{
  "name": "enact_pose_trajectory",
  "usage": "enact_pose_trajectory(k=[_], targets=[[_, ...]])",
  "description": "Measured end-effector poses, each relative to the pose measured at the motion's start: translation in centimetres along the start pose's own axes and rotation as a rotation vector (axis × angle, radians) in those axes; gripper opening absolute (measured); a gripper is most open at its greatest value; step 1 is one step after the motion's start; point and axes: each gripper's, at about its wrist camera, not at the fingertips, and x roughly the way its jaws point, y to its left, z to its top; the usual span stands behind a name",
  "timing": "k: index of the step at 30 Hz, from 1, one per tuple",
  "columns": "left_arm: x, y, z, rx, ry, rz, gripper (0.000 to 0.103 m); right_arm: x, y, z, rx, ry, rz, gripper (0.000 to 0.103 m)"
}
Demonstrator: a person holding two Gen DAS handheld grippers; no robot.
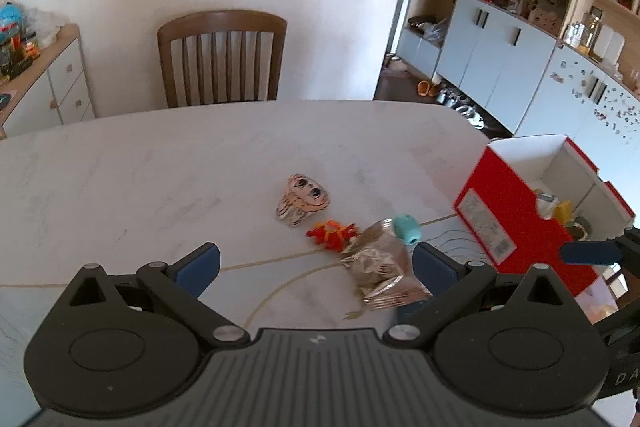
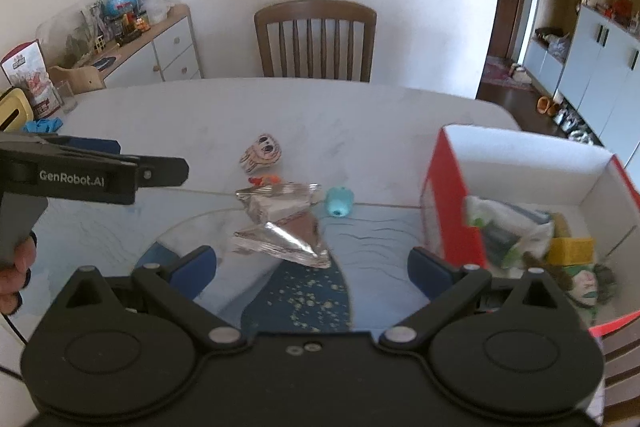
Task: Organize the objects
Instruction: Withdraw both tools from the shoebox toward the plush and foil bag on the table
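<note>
White marble-look table (image 1: 160, 163) wide; open red cardboard box (image 2: 448, 187) at right end, part-filled. Crumpled silver foil wrapper (image 2: 280, 227) mid-table, loose; striped cartoon-face toy (image 1: 302, 199), orange-red figure (image 1: 332, 233), small teal plastic piece (image 1: 406, 229) close round it. Left gripper (image 1: 316, 263) jaws spread, empty; right gripper (image 2: 312, 267) same, hovering beside box. Risk: slick foil slips from pads, or nudges teal piece rolling

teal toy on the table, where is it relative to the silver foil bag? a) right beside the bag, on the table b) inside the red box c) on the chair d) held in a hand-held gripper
a: the teal toy lies on the table right next to the silver foil bag, outside the red box.
</note>
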Motion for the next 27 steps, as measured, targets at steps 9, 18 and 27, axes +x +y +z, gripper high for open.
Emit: enact_pose_trajectory(k=[9,18,27], targets=[[4.4,1.6,1.6,-0.025,-0.001,0.030,0.103,4.2,1.0,0.9,0.018,0.019,0.025,0.102],[9.8,2.0,3.5,-0.004,0.012,0.020,0.103,8.8,1.0,1.7,0.054,0.066,0.025,0.101],[14.4,2.0,4.3,0.025,0.048,-0.033,0.103,12.1,0.6,1.8,0.044,0.113,0.053,0.100]])
